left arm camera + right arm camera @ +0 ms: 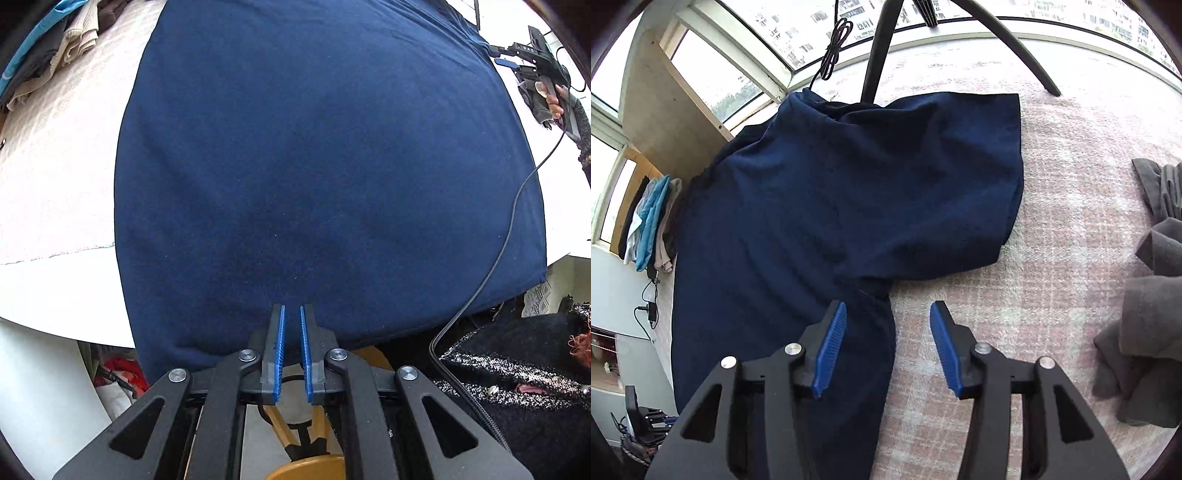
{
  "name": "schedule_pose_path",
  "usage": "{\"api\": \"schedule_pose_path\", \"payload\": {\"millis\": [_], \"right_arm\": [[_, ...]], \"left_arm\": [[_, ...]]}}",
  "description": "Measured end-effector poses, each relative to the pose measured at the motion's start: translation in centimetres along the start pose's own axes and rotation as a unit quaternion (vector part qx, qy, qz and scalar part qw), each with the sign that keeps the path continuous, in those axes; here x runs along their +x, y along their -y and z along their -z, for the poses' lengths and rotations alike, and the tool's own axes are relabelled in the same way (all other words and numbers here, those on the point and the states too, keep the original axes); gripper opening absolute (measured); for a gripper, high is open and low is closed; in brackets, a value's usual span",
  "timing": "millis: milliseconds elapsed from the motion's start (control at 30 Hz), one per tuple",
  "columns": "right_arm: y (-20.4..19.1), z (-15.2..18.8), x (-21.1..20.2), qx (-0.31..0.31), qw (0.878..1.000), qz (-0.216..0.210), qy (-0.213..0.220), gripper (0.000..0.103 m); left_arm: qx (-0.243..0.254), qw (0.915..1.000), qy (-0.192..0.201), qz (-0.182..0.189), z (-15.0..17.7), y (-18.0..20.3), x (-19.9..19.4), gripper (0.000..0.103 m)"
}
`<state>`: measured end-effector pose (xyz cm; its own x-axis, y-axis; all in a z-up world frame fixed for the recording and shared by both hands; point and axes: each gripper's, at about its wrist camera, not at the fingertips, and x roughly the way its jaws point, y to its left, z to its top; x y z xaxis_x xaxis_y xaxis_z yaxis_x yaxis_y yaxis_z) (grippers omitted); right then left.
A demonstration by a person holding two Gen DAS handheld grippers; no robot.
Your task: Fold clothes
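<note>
Blue-padded left claw sits nearly closed over the hem of the big dark blue cotton T-shirt, which lies spread on the pale worktop. I think it grips there to lift. Right claw hangs wide open beside the sleeve, holding nothing.

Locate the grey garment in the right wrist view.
The grey garment lies crumpled at the far right edge, on the pale checked cloth, apart from the navy shirt.
</note>
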<state>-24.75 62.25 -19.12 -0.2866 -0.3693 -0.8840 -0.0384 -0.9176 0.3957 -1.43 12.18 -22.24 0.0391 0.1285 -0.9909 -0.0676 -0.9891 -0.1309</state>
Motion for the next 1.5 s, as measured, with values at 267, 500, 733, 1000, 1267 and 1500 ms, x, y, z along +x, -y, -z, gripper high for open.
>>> {"api": "schedule_pose_path", "payload": {"millis": [267, 500, 733, 1000, 1267, 1500], "right_arm": [[-1.6, -0.4, 0.8, -0.043, 0.997, 0.064, 0.009, 0.004], [-3.6, 1.5, -0.2, -0.069, 0.993, 0.091, 0.005, 0.027], [-4.0, 12.2, -3.7, -0.049, 0.997, 0.049, -0.022, 0.032], [-4.7, 25.1, -6.4, 0.004, 0.996, 0.073, -0.052, 0.037], [-5.4, 32.1, -7.5, 0.049, 0.993, 0.085, -0.059, 0.04], [-6.5, 34.7, -6.5, 0.022, 0.993, 0.086, -0.076, 0.032]], "left_arm": [[-0.02, 0.9997, 0.014, 0.0, 1.5, -1.7, -0.9, 0.009], [-0.054, 0.9973, 0.047, -0.018, 1.4, -6.5, -2.7, 0.015], [-0.075, 0.9947, 0.07, -0.01, 0.4, -12.3, -3.2, 0.02], [-0.046, 0.9971, 0.051, 0.033, 4.8, -14.3, -1.4, 0.022], [-0.018, 0.9968, 0.032, 0.071, 9.5, -15.3, 1.1, 0.023], [0.007, 0.9967, 0.03, 0.075, 9.8, -14.0, 1.5, 0.003]]}}
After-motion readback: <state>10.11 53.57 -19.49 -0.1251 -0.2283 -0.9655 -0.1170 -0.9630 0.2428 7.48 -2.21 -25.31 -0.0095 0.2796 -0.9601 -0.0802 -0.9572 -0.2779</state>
